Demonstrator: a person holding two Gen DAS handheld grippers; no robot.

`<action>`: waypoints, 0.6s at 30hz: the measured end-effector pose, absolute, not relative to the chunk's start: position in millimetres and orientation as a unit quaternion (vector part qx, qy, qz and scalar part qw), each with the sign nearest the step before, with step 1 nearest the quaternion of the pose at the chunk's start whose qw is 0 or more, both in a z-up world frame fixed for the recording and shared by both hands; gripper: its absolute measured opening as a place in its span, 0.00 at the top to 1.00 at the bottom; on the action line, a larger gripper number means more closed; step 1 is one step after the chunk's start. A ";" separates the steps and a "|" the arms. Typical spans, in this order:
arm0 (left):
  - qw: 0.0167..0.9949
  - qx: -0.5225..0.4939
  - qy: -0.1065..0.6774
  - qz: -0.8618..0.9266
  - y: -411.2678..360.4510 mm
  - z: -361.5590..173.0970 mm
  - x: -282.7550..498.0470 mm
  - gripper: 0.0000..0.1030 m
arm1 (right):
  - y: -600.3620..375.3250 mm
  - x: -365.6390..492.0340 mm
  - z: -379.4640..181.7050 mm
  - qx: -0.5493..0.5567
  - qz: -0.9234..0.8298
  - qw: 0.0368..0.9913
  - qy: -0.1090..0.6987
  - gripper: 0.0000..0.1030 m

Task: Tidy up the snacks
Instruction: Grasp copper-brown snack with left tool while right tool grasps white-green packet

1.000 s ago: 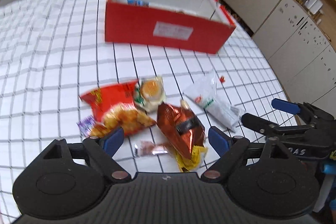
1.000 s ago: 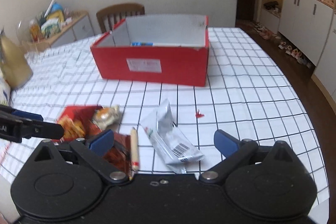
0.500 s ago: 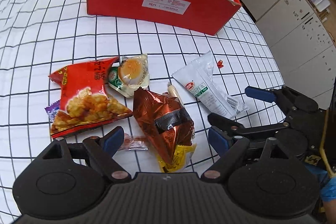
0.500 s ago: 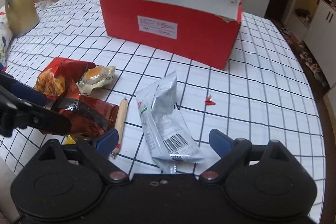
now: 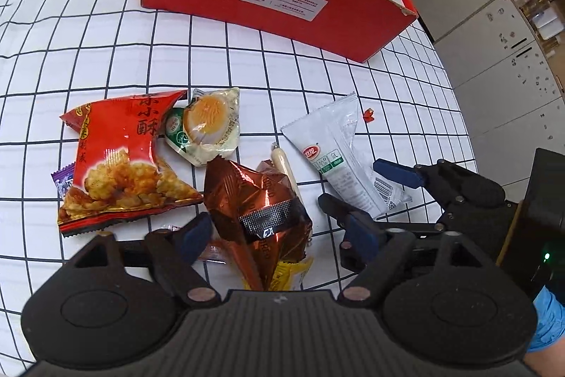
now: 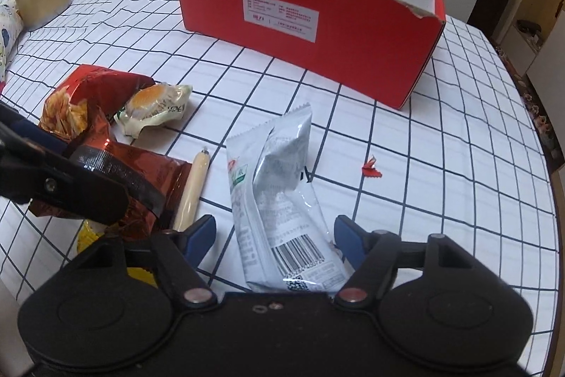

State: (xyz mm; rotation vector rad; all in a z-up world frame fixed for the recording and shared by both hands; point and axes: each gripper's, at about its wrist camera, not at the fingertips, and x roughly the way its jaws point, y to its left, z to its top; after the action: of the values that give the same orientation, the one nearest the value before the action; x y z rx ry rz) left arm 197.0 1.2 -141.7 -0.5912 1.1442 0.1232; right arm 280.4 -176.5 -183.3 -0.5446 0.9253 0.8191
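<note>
We see bare desk (image 6: 441, 165) between the snack cluster and the red box (image 6: 317, 34), wide enough for a gripper to pass. To the right of the white packet (image 6: 279, 193) the cloth lies open. Leftward, the copper bag (image 5: 257, 204), sausage stick (image 6: 192, 189) and red chip bag (image 5: 120, 161) crowd together.

Both grippers are built of matte black plastic. On the left gripper (image 5: 277, 235) two round discs are seen at the base, and a ribbed black plate between them. Blue pads (image 5: 193, 233) are fitted on the fingertips, and copper-coloured rivets at the pivots. The right gripper (image 6: 273, 237) is made the same way — its body carries a small green light. A blue sleeve (image 5: 547, 320) is worn.
</note>
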 end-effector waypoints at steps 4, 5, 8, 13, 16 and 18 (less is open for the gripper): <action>0.792 -0.284 0.537 0.066 4.9 -144.2 198.7 0.28 | -176.5 279.0 -183.1 -0.255 0.375 0.783 0.425 0.39; 0.791 -0.285 0.538 0.067 5.5 -144.3 198.8 0.31 | -177.2 279.1 -182.8 -0.254 0.373 0.785 0.425 0.41; 0.787 -0.282 0.544 0.075 6.4 -145.0 199.2 0.45 | -179.4 280.2 -181.7 -0.247 0.368 0.788 0.428 0.46; 0.782 -0.289 0.546 0.079 8.1 -144.5 198.7 0.56 | -181.5 276.8 -180.0 -0.243 0.359 0.794 0.426 0.55; 0.782 -0.287 0.548 0.078 7.5 -144.2 198.3 0.62 | -184.3 276.0 -178.8 -0.230 0.353 0.799 0.428 0.58; 0.783 -0.285 0.548 0.078 7.5 -142.7 197.5 0.64 | -186.2 275.3 -177.5 -0.222 0.345 0.804 0.430 0.61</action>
State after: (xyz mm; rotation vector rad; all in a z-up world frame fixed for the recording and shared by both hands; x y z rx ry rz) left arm 197.5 7.5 -142.7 -0.6150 1.1830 0.1694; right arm 275.3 -186.2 -177.5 -0.4759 0.9206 0.7398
